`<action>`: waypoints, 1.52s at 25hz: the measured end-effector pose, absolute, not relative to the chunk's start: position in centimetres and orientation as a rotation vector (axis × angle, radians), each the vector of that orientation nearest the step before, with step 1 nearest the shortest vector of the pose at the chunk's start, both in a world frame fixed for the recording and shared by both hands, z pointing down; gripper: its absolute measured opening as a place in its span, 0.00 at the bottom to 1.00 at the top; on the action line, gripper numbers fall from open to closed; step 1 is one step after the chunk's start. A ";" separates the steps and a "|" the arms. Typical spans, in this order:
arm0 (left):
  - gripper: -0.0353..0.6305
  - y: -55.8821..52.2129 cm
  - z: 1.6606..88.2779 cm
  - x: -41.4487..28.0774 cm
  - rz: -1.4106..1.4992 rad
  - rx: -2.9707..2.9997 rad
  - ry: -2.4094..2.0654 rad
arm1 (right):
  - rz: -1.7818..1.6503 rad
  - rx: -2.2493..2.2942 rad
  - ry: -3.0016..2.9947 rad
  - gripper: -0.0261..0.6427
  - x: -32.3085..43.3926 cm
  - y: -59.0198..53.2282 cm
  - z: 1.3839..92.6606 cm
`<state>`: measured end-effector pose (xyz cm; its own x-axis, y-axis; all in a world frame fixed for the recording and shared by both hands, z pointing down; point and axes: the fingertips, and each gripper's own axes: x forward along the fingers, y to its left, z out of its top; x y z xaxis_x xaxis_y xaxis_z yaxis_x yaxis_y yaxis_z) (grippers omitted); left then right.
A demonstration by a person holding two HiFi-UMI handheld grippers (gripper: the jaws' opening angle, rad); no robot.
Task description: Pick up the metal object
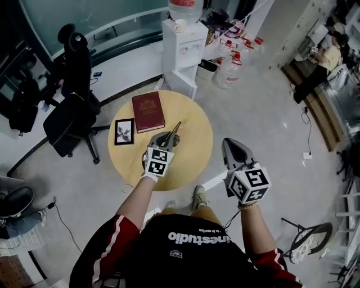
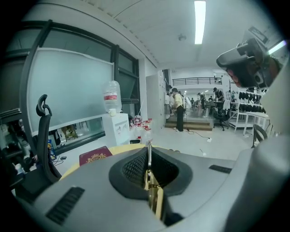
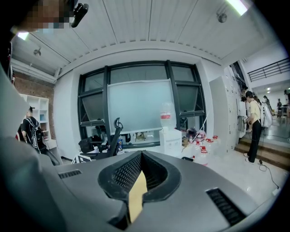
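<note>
White lettering across the person's black shirt (image 1: pixel 198 239) ends in "studio"; the rest is not clear. The right gripper (image 1: pixel 228 144) hangs off the table's right edge over the pale floor, its jaws brought together with nothing clamped, only a tan sliver showing in the seam. The left gripper (image 1: pixel 169 136) is over the round wooden table (image 1: pixel 194 163), jaws closed tight on the metal object (image 1: pixel 175 129), a thin flat strip, silver with a brassy part, that pokes out past the fingertips, clear of the tabletop. Just beyond it on the table lies a dark red book (image 1: pixel 148 111) with a gold emblem whose print is too small to read, and beside the book, to its left, a black-framed picture (image 1: pixel 124 131). A black office chair (image 1: pixel 70 107) stands close against the table's left side. Past the table's far edge stands a white water dispenser (image 1: pixel 183 53), topped by a water bottle (image 1: pixel 184 8) with a red label, unreadable, and a white cup (image 1: pixel 180 25) whose contents cannot be seen. Right of it, red-capped water jugs (image 1: pixel 230 62) crowd the floor.
</note>
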<state>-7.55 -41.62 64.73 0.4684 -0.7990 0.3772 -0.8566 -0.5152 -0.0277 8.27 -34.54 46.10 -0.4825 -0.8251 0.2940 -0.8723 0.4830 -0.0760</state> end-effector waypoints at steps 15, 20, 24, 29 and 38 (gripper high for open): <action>0.09 -37.3 51.6 -12.4 0.266 2.630 -1.547 | 0.253 1.514 -2.537 0.08 6.5 -31.1 43.8; 0.09 -35.8 48.1 -13.6 0.183 2.637 -1.568 | 0.225 1.517 -2.569 0.08 6.0 -30.4 41.9; 0.09 -34.8 46.0 -14.0 0.136 2.649 -1.577 | 0.194 1.520 -2.592 0.08 5.8 -30.2 40.5; 0.09 -33.6 43.4 -14.6 0.066 2.665 -1.583 | 0.178 1.527 -2.608 0.08 5.6 -29.8 39.5; 0.09 -31.8 38.7 -17.0 -0.084 2.675 -1.615 | 0.131 1.533 -2.645 0.08 4.1 -29.4 37.2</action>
<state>-16.98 -31.76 38.66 0.4649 -0.8846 -0.0378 -0.8837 -0.4662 0.0412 4.09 -29.36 37.23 -0.4954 -0.8613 0.1129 -0.8682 0.4950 -0.0331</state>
